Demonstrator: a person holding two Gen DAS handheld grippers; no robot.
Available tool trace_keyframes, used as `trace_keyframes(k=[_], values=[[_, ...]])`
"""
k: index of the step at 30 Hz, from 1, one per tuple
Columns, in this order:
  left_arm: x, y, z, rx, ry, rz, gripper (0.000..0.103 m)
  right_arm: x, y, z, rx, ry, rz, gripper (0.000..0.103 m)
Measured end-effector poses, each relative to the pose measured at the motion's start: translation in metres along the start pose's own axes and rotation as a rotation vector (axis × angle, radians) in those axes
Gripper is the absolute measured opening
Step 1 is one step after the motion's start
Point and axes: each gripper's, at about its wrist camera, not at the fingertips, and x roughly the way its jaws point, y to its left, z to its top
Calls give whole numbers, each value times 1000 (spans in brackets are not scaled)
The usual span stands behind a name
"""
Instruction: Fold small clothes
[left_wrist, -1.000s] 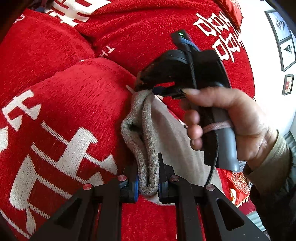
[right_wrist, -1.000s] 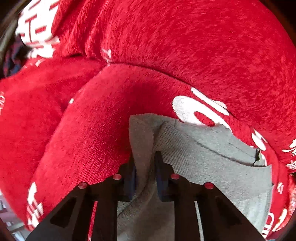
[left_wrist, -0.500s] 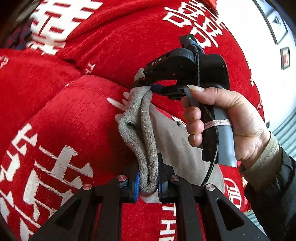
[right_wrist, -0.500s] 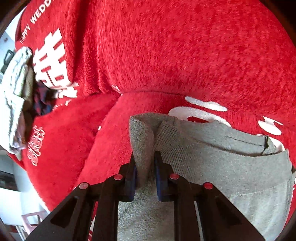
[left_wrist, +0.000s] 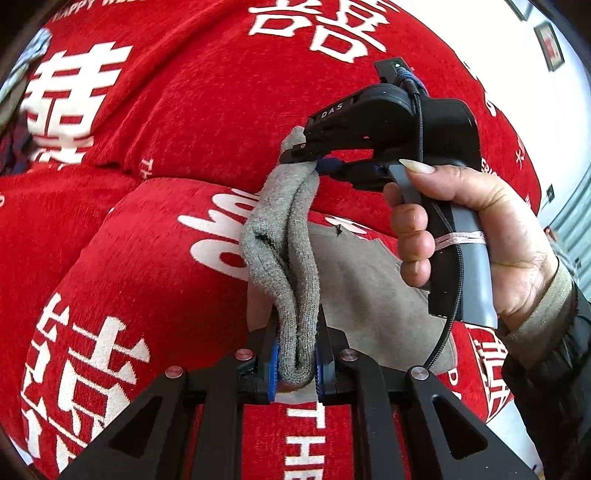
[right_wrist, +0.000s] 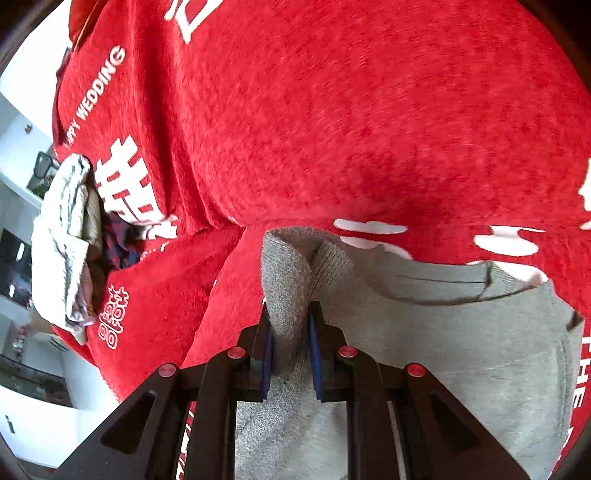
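Two grips hold one grey knit garment (left_wrist: 295, 258) above the red sofa cover (left_wrist: 147, 258): my left gripper (left_wrist: 295, 363) is clamped on a bunched edge, my right gripper (right_wrist: 290, 350) likewise pinches a fold. I judge that carrying both ends level, with the fabric taut, would lay the fold cleanly.

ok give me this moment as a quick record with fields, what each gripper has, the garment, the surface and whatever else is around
left gripper: shut on a bunched edge of the grey knit garment
right gripper: shut on another fold of the same garment
person's hand: wrapped around the right gripper's handle
garment state: held up between both grippers, the rest draped on the cover
surface: red cover with white characters
other items: pile of light and dark clothes at the left in the right wrist view
wall: framed pictures
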Motion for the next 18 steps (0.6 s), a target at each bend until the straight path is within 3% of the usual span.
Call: trace_keyframes(k=[18], values=[[7,-66,8,111,41,12,16,-51,-54,0,66,-53,84,18]])
